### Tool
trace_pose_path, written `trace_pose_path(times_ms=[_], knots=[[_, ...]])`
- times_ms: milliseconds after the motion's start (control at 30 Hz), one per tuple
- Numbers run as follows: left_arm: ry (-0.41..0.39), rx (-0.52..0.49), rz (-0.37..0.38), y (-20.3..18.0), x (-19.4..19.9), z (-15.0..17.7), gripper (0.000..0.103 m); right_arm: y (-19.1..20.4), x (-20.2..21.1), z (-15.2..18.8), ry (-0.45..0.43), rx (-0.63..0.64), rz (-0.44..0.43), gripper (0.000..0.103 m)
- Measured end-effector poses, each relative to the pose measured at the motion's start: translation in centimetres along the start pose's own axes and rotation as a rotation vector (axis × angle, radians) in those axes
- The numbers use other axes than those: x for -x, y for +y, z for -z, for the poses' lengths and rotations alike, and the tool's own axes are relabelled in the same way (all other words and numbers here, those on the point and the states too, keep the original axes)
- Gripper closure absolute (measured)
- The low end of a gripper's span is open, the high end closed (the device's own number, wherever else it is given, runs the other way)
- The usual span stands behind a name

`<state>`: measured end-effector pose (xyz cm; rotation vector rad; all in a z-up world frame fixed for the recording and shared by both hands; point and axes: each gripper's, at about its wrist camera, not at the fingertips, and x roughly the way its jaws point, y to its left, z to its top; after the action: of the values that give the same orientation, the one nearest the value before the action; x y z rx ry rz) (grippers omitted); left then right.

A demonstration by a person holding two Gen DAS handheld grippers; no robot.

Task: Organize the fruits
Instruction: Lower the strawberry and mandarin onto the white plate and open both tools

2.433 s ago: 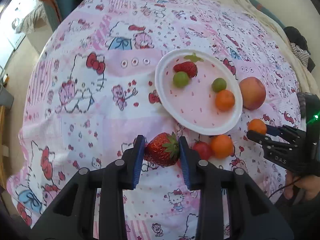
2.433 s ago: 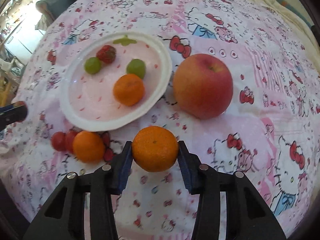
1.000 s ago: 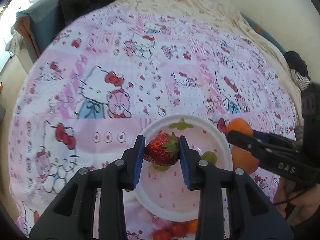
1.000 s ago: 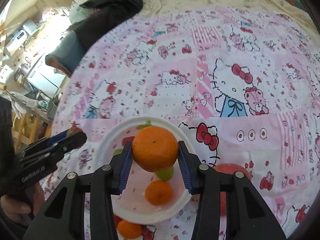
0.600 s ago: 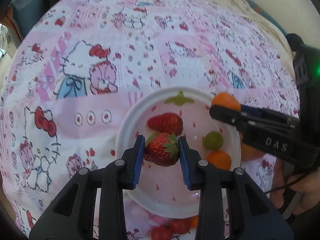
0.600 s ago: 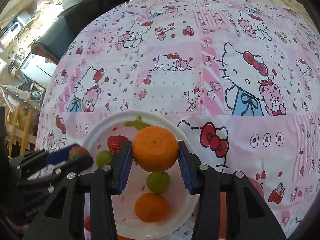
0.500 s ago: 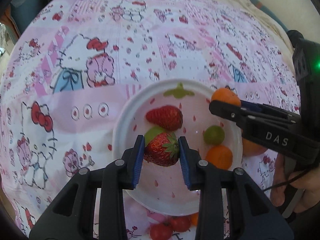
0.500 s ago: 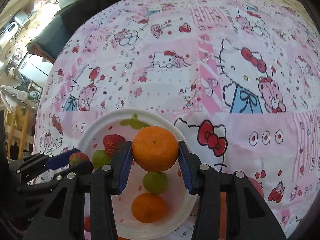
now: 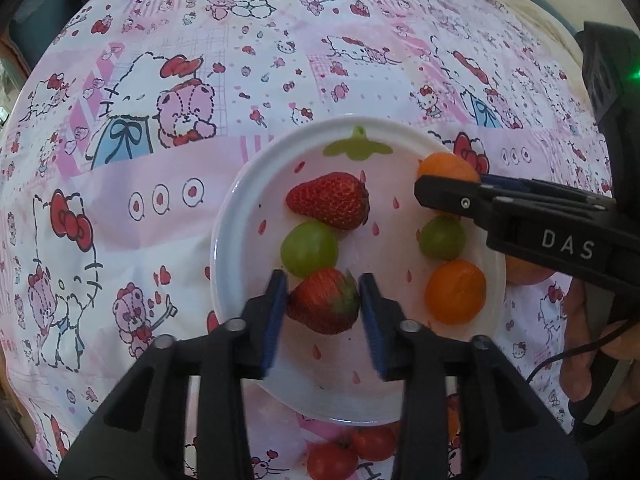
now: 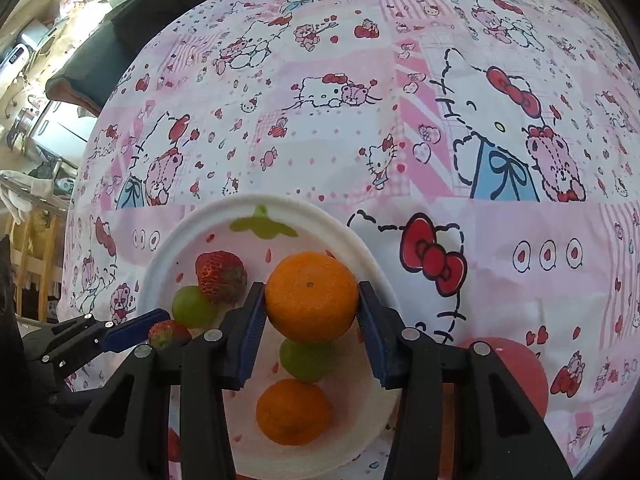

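Left tongs (image 9: 323,300) pinching a strawberry (image 9: 323,301) low over the plate (image 9: 236,216), right tongs (image 10: 311,300) pinching an orange (image 10: 311,297) above its far side; apple (image 10: 516,372) half hidden behind the right tongs, tomatoes (image 9: 348,450) cut off below the plate.

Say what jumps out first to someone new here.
Two grippers meet over the white plate on a Hello Kitty sheet: the left gripper clamps a strawberry low over the plate's near side, the right gripper a mandarin. Another strawberry, two green grapes and a second mandarin already lie on the plate.
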<state>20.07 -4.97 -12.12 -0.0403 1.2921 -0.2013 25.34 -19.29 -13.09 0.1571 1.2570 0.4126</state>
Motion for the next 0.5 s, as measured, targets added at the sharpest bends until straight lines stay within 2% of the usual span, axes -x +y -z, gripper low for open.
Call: trace_pose_path(times_ms=[267, 333, 500], knots=[[-0.042, -0.017, 0.007, -0.4, 0.8, -0.1, 0.03, 0.5, 0.8, -0.2, -0.03, 0.004, -0.047, 0.028], [-0.059, -0.012, 0.014, -0.3, 1.3, -0.2, 0.029, 0.5, 1.4, -0.3, -0.049, 0.004, -0.054, 0.022], [-0.092, 0.011, 0.013, 0.4, 2.6, -0.6, 0.029, 0.1, 3.3, -0.6, -0.094, -0.006, -0.06, 0.019]])
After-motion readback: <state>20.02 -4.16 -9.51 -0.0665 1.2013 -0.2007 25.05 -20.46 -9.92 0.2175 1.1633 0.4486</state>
